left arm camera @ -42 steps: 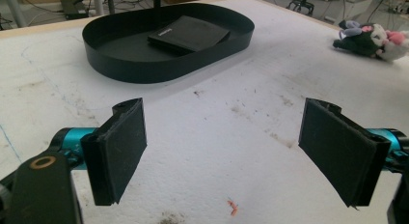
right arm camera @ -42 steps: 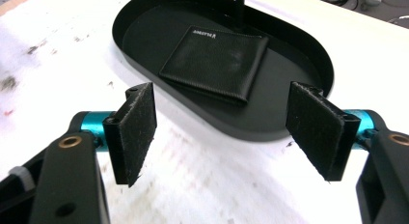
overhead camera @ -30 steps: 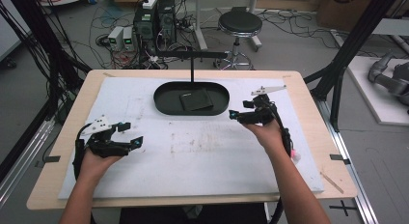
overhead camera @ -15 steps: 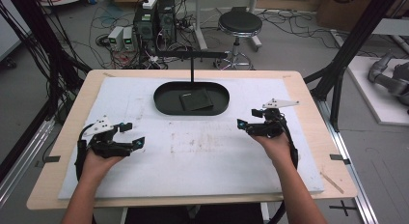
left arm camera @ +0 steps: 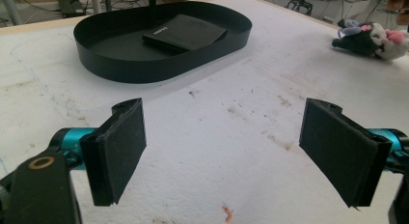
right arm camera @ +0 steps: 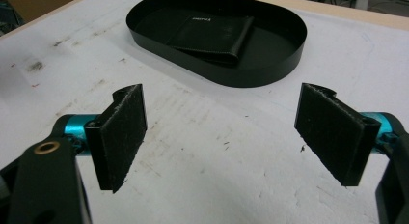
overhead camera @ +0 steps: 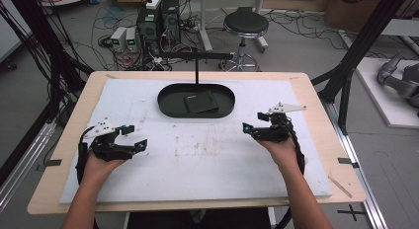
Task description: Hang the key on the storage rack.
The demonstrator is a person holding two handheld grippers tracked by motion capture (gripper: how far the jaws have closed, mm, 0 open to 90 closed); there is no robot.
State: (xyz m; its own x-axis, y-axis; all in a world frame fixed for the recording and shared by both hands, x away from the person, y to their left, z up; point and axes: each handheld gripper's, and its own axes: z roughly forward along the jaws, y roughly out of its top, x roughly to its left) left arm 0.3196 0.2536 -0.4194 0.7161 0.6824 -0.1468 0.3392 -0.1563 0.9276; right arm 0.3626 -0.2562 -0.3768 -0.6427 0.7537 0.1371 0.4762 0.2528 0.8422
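Tray: black oval metal tray (overhead camera: 225, 108) sits at the white board's (overhead camera: 197, 174) far middle.
Wallet: we see a flat black wallet (overhead camera: 201, 101) inside it.
Left gripper (overhead camera: 136, 136): jaws spread wide, empty.
Right gripper (overhead camera: 253, 123): jaws likewise apart, holding nothing.

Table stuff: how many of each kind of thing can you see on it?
Black oval tray: 1
Black wallet in the tray: 1
Grippers, left gripper and right gripper: 2
Total: 4
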